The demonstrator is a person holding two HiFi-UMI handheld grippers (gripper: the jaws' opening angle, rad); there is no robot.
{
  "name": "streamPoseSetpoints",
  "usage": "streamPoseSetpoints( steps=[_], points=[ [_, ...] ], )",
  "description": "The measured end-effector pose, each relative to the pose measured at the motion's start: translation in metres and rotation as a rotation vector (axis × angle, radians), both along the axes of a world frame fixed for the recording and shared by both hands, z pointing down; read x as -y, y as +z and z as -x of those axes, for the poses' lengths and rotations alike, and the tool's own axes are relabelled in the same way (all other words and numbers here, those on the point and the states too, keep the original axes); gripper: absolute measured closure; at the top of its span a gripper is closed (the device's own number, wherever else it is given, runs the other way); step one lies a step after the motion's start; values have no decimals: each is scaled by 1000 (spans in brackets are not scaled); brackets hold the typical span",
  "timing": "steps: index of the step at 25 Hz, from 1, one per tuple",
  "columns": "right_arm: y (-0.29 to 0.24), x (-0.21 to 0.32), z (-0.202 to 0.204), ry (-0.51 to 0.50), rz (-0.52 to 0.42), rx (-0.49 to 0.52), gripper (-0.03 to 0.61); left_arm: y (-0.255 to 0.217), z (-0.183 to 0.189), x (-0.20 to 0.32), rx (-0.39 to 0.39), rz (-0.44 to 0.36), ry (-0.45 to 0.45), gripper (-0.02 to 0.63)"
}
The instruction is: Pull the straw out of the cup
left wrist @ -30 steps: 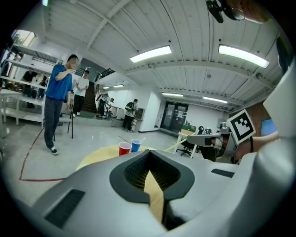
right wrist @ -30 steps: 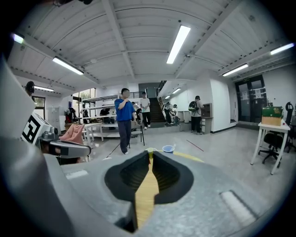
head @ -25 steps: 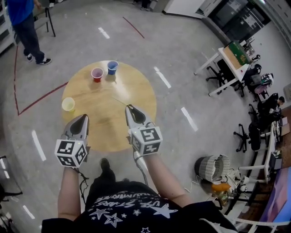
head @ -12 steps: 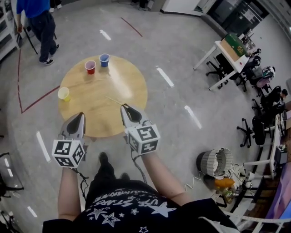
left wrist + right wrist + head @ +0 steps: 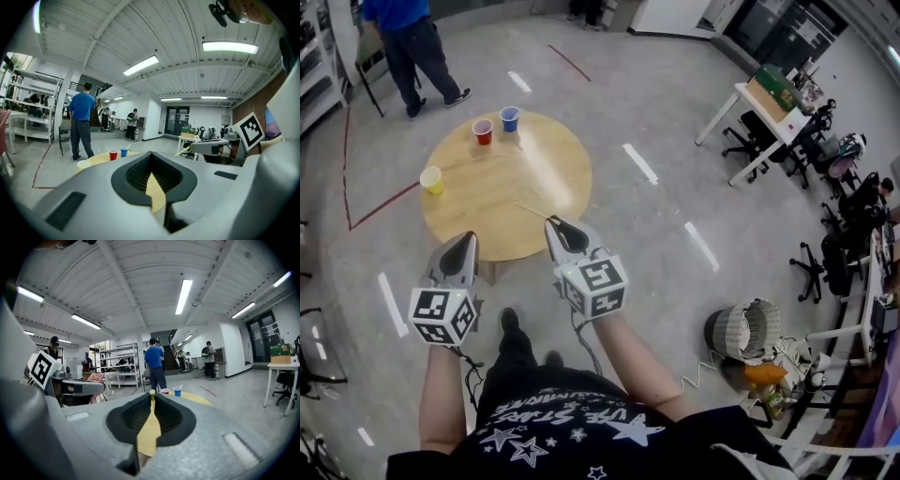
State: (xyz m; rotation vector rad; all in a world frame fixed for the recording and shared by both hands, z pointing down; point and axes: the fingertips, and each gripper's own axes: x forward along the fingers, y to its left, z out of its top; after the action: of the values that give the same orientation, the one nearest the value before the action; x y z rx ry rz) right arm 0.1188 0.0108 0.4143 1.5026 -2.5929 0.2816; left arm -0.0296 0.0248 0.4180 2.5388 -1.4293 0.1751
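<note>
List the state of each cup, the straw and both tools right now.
Red cup: upright on the table.
Blue cup: upright, beside the red cup.
Yellow cup: upright, near the table's left edge.
Straw: clear of all cups, pinched at one end.
Right tool: shut on the straw.
Left tool: shut, empty.

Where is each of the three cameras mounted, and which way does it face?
Head view: on the person's head, facing steeply down at the round table; both forearms, the left gripper and the right gripper show.
Left gripper view: on the left gripper, facing level along its shut, empty jaws.
Right gripper view: on the right gripper, facing level along jaws shut on the straw.
Both gripper views share the red cup and blue cup.
</note>
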Motion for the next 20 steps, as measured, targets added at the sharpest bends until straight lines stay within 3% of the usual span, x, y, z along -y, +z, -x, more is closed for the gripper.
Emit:
streamPoseSetpoints(
  steps=[20],
  points=[
    [-13, -78, -21, -61, -42, 8, 555, -12, -36, -82, 2, -40, -25, 609]
  ],
)
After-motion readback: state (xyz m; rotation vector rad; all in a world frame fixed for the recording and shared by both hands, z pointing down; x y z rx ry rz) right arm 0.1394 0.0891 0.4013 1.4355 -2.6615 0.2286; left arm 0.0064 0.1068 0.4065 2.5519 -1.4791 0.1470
